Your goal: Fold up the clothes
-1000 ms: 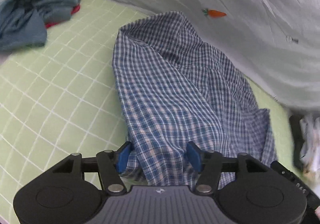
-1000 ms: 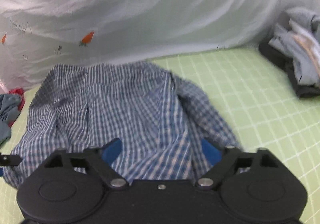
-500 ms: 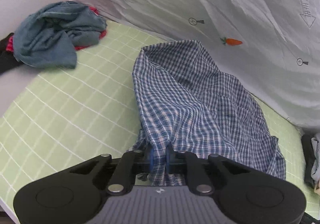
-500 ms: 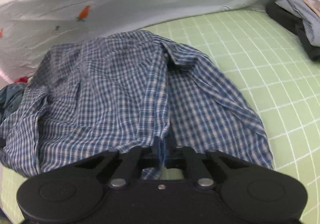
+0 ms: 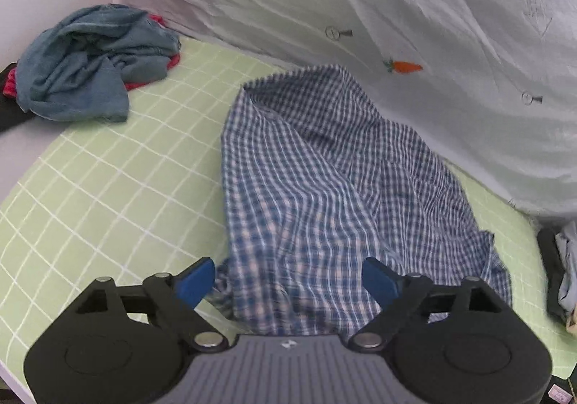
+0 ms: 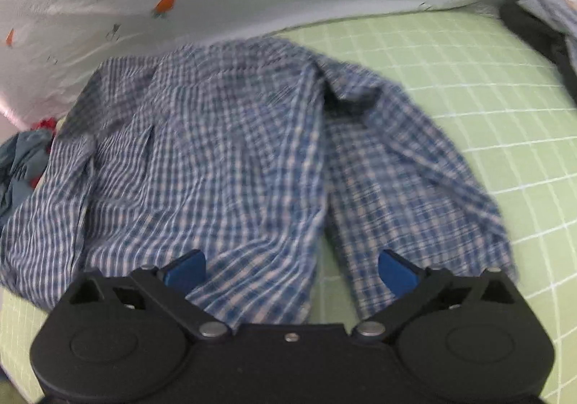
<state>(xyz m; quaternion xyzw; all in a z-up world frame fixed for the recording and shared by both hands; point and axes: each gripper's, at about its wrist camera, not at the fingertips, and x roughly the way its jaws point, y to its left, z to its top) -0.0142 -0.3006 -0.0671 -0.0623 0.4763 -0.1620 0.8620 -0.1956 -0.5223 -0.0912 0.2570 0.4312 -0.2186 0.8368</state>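
**Both grippers gaping over a rumpled checked shirt**

The blue-and-white checked shirt (image 5: pixel 324 187) is lying crumpled on the green gridded mat (image 5: pixel 108 187), its far edge resting against the white printed sheet (image 5: pixel 396 7) that is hanging behind the mat. The cloth is bunching into long wrinkles, and in the right wrist view the shirt (image 6: pixel 223 159) is showing its dark collar opening, with one panel spreading off to the right of that opening.

The left gripper (image 5: pixel 288 278) is hovering over the shirt's near hem with its blue fingers (image 5: pixel 196 278) spread wide apart; cloth is lying between them, but they are gripping nothing. The right gripper (image 6: pixel 292 269) is likewise standing wide open over the shirt's near edge, its blue pads (image 6: pixel 396 272) apart and holding nothing, with the mat (image 6: pixel 487 97) showing through the gap between two flaps of the shirt.

A heap of grey-blue clothing (image 5: pixel 83 61) with something red beneath it is sitting well apart from the shirt, at the mat's far left corner. On the other side of the shirt, near the mat's right edge, a pile of dark and pale garments (image 6: pixel 544 14) is lying. The right wrist view is blurring slightly, so finer details of the shirt are hard to tell.
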